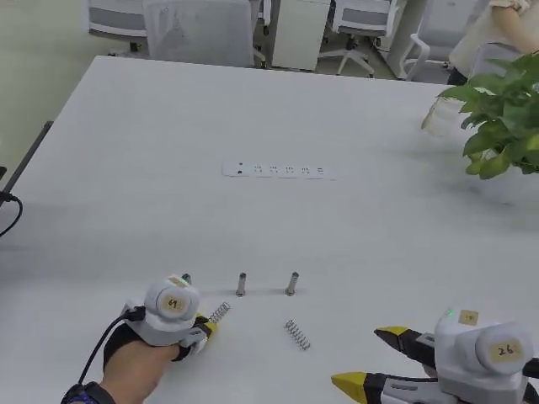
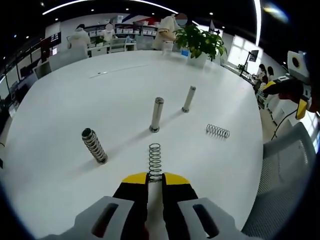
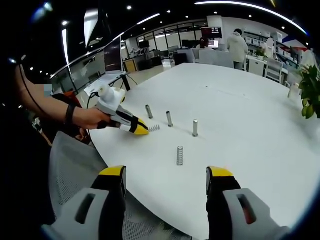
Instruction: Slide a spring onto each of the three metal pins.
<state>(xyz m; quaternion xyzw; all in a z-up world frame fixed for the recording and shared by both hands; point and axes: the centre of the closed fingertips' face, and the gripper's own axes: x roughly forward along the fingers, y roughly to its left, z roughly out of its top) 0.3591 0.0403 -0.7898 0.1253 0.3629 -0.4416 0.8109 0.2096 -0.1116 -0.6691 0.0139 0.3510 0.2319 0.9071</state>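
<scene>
Clamping one end of a spring (image 2: 155, 159), the left gripper (image 2: 155, 178) has its jaws almost together, and the coil points toward the middle pin (image 2: 157, 114). The left gripper view shows more clearly than the head view that the near-left pin (image 2: 94, 145) already wears a spring. The far pin (image 2: 189, 98) is bare, and a loose spring (image 2: 218, 131) lies on the bench (image 2: 60, 90). The right gripper (image 3: 166, 171) hangs wide apart and empty at the bench edge. The left hand (image 1: 139, 364) sits low over the bench.
</scene>
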